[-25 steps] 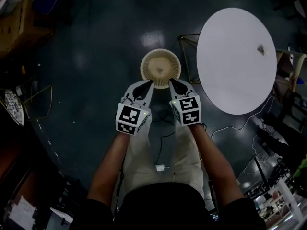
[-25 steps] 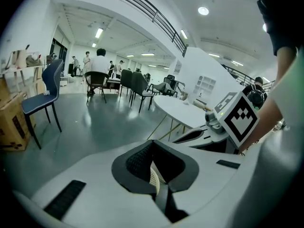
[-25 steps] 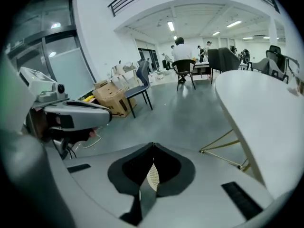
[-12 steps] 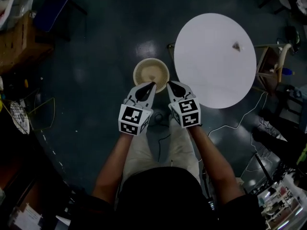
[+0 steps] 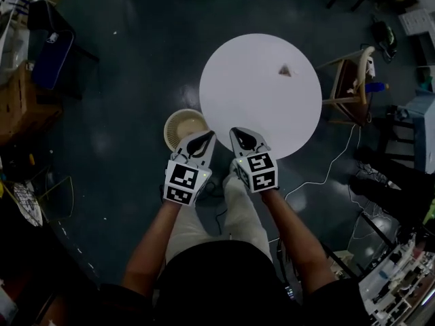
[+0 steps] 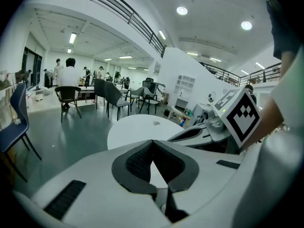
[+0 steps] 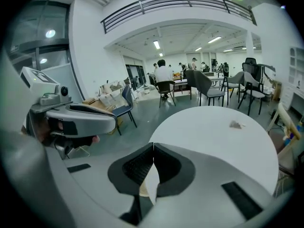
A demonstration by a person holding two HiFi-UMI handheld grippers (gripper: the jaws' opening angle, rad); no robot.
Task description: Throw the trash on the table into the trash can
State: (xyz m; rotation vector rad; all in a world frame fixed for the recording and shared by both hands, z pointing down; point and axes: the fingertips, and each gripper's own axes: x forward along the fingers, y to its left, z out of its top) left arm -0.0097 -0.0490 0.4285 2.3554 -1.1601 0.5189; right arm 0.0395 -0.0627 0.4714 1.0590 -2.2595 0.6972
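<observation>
A small crumpled piece of trash [image 5: 285, 70] lies on the far right part of the round white table [image 5: 251, 107]; it also shows in the right gripper view [image 7: 236, 124] and as a speck in the left gripper view [image 6: 157, 123]. The beige trash can [image 5: 181, 125] stands on the floor at the table's left edge. My left gripper [image 5: 206, 136] hangs just right of the can, jaws shut with nothing between them [image 6: 152, 142]. Beside it, over the table's near edge, my right gripper [image 5: 233, 133] is also shut and empty [image 7: 153, 146].
A wooden chair [image 5: 353, 80] stands at the table's right. A blue chair [image 5: 51, 46] and boxes are at the far left. Cables [image 5: 326, 175] run over the dark floor. Chairs, desks and people [image 7: 164, 75] fill the room's far end.
Both grippers have risen and swung from over the trash can toward the table's near edge. The table and trash now sit nearer the middle of the head view.
</observation>
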